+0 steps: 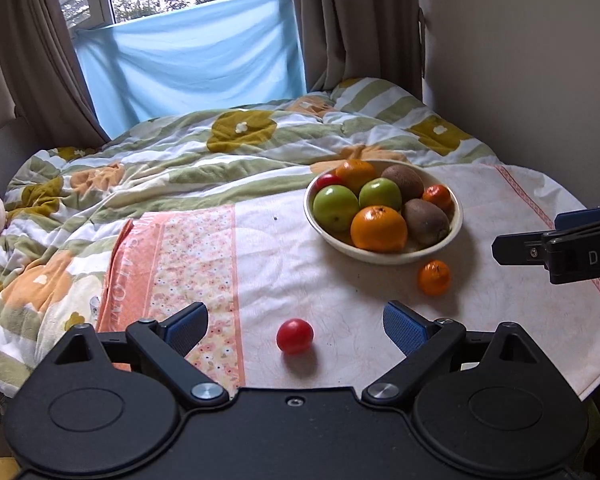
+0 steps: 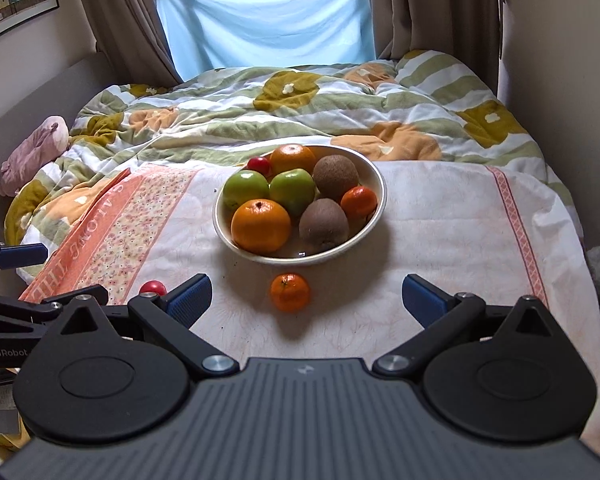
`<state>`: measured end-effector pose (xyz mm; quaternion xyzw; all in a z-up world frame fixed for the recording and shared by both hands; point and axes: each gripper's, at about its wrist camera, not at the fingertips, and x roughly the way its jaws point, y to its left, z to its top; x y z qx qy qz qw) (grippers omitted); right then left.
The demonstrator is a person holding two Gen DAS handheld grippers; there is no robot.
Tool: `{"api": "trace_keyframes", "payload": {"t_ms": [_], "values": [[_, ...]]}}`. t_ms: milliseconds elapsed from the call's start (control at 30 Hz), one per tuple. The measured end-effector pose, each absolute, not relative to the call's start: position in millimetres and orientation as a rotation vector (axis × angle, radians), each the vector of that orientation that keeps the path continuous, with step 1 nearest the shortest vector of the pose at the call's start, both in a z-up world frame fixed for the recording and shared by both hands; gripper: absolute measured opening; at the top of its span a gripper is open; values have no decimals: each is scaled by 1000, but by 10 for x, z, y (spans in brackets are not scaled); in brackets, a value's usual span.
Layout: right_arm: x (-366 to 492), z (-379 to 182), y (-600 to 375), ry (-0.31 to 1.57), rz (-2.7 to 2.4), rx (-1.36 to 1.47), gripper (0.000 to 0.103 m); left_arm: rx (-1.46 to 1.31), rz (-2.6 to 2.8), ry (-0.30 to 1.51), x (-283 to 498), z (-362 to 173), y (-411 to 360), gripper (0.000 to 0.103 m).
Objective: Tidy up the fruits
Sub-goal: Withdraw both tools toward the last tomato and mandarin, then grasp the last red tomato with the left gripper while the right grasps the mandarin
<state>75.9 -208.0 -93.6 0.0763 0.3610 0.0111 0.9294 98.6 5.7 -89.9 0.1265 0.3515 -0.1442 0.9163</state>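
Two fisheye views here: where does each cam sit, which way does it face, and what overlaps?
Left wrist: on the left gripper, facing the window across the bed; red fruit between its open fingers, right gripper entering at right.
Right wrist: on the right gripper, same heading; small orange ahead, left gripper's fingers at left.
Shared: bowl of fruit, both loose fruits, towel, quilt.
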Motion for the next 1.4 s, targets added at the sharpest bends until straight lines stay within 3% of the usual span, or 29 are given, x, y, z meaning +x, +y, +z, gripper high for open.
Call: {"api": "trace_keyframes", "payload": {"t_ms": [367, 433, 767, 1000, 1400], "values": [[948, -1424, -1760, 817, -131, 273, 103, 347, -464, 831, 1391, -1372, 183, 79], [980, -1461, -1709, 822, -147, 274, 103, 365, -474, 839, 1470, -1435, 186, 72], [1147, -1569, -1561, 837, -200, 226, 103, 408, -559, 881, 1747, -1641, 175, 59], [1249, -1632, -1536, 849, -217, 214, 103, 402, -610, 924, 1795, -1714, 176, 36], [1423, -1741, -1507, 882, -205, 142, 86, 360, -619, 930, 1819, -1711, 249, 35]]}}
